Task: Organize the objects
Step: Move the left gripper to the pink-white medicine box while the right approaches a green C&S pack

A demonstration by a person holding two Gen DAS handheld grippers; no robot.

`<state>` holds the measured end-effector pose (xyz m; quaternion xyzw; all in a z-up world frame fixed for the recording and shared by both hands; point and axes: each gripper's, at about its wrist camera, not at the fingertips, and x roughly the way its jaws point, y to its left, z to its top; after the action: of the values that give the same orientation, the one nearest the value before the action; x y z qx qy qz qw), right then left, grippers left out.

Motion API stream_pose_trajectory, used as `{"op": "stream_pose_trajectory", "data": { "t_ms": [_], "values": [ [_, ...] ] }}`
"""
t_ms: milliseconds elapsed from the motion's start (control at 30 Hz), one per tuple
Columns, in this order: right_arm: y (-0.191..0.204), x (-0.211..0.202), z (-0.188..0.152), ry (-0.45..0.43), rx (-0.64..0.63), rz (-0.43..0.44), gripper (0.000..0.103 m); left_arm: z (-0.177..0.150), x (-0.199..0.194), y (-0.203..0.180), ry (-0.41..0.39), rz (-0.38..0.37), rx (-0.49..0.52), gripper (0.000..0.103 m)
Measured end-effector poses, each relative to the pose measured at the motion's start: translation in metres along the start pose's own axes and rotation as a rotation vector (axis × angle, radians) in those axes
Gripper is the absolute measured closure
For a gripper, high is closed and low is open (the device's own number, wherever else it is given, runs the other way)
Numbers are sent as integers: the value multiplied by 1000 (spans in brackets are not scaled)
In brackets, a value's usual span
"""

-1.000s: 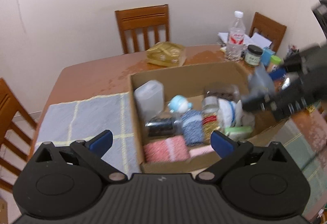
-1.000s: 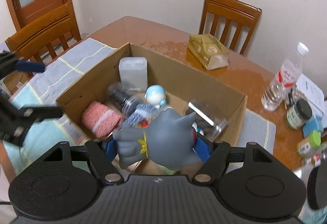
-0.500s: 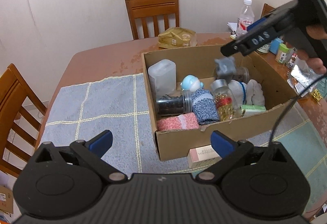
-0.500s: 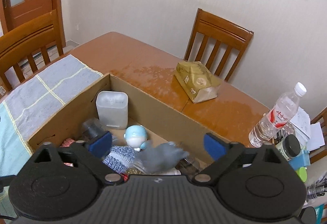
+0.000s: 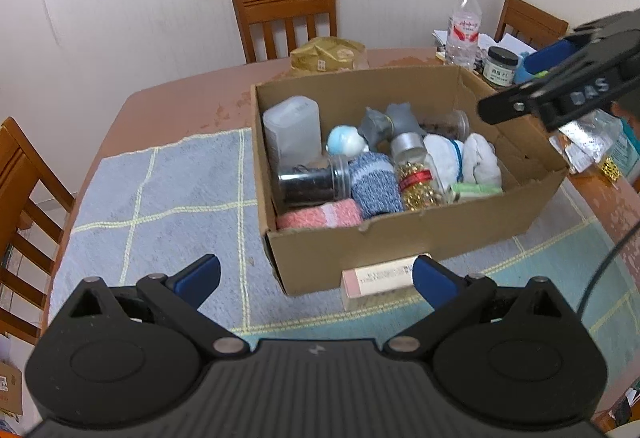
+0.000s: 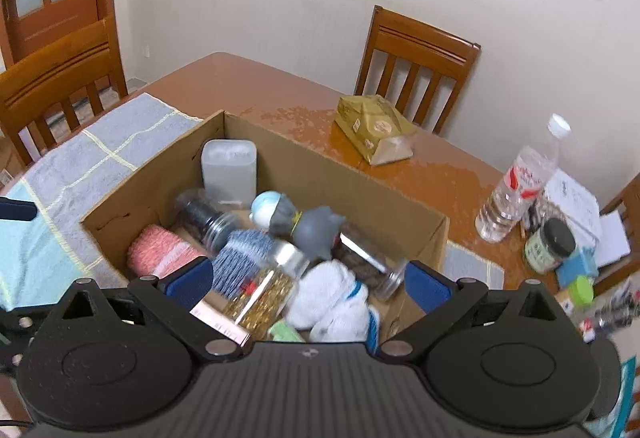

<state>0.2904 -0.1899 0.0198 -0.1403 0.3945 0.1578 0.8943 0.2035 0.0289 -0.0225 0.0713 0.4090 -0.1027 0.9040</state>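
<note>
Toy: grey toy [image 6: 316,232] lies in the cardboard box [image 5: 400,238], toward its back, leaning on the small blue-and-white figure [image 5: 346,142] and a silver-capped jar [image 5: 416,170].
Box: sits on a checked cloth [image 5: 160,190] on the wooden surface [image 6: 248,86], packed with rolled socks, jars and a white plastic container [image 6: 229,168].
Right claw [image 6: 308,282]: wide open, holding nothing, above the box's near edge.
Left claw [image 5: 316,276]: wide open, holding nothing, in front of the box; a pink carton [image 5: 380,278] lies between.
Behind: gold packet [image 6: 374,128], water bottle [image 6: 520,186].
</note>
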Motion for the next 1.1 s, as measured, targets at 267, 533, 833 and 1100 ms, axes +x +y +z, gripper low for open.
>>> {"op": "stream_pose_trajectory", "data": {
  "t_ms": [267, 533, 833, 1100],
  "values": [
    [8, -21, -41, -6, 62, 19, 0, -17, 4, 1, 39, 16, -53, 1],
    [42, -6, -89, 40, 45, 46, 0, -31, 11, 14, 59, 97, -115, 1],
    [88, 38, -121, 149, 54, 128, 0, -39, 16, 24, 93, 123, -139, 1],
    [114, 64, -129, 173, 27, 122, 0, -42, 23, 23, 120, 95, -130, 1]
  ]
}}
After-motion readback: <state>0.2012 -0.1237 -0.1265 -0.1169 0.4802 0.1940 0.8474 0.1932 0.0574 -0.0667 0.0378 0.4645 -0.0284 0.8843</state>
